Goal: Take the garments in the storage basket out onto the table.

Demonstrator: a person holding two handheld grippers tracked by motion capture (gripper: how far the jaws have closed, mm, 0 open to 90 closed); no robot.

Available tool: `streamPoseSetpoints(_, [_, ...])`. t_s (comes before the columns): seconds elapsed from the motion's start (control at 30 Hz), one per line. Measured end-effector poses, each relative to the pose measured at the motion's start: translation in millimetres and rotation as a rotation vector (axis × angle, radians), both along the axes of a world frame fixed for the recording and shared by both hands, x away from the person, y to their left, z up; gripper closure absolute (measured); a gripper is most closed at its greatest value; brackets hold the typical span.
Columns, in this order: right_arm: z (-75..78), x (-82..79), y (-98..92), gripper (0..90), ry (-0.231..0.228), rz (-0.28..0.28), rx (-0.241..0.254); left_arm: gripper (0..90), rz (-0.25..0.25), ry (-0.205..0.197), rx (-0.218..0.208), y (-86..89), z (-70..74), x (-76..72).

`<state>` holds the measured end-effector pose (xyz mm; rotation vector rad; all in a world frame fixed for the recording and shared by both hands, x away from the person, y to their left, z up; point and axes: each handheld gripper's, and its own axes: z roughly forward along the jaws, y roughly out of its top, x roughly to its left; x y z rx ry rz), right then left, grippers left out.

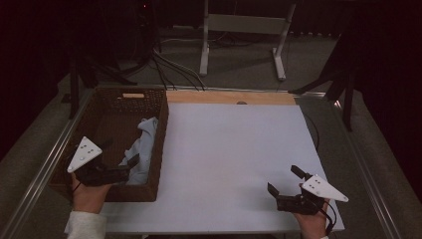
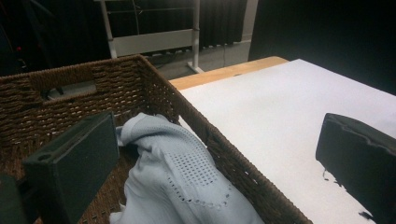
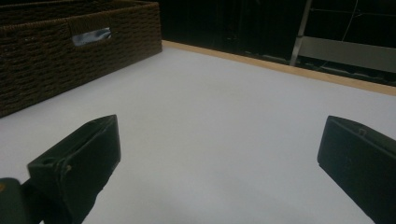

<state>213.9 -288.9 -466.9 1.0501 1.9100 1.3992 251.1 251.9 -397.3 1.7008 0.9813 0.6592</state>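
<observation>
A brown woven basket (image 1: 102,102) stands on the left side of the white table top (image 1: 234,149). A pale blue knitted cloth (image 1: 143,149) lies bunched in its right half, against the right wall. My left gripper (image 1: 119,154) hovers over the basket's near end, open, with the cloth (image 2: 182,182) below and between its jaws and nothing held. In the left gripper view the basket wall (image 2: 219,144) runs diagonally under the jaws. My right gripper (image 1: 283,180) is open above the bare white surface at the front right. The basket (image 3: 70,51) lies to its far left.
A strip of bare wood (image 1: 231,97) runs along the table's far edge. Behind it on the floor are a white frame's legs (image 1: 241,30), cables and dark stands. Metal rails (image 1: 30,179) border the table at both sides.
</observation>
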Motion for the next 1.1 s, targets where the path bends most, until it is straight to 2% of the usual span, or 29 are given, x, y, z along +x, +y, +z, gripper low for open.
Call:
streamPoseSetpoints(0.83, [-0.2,0.3,0.3,0.0,0.004,0.002,0.002,0.4,-0.017,0.026,0.021,-2.1,5.9,18.2])
streamPoseSetpoints(1.1, [-0.2,0.3,0.1,0.0,0.003,0.001,0.004,0.4,-0.019,0.031,0.013,-1.8,7.2,25.5])
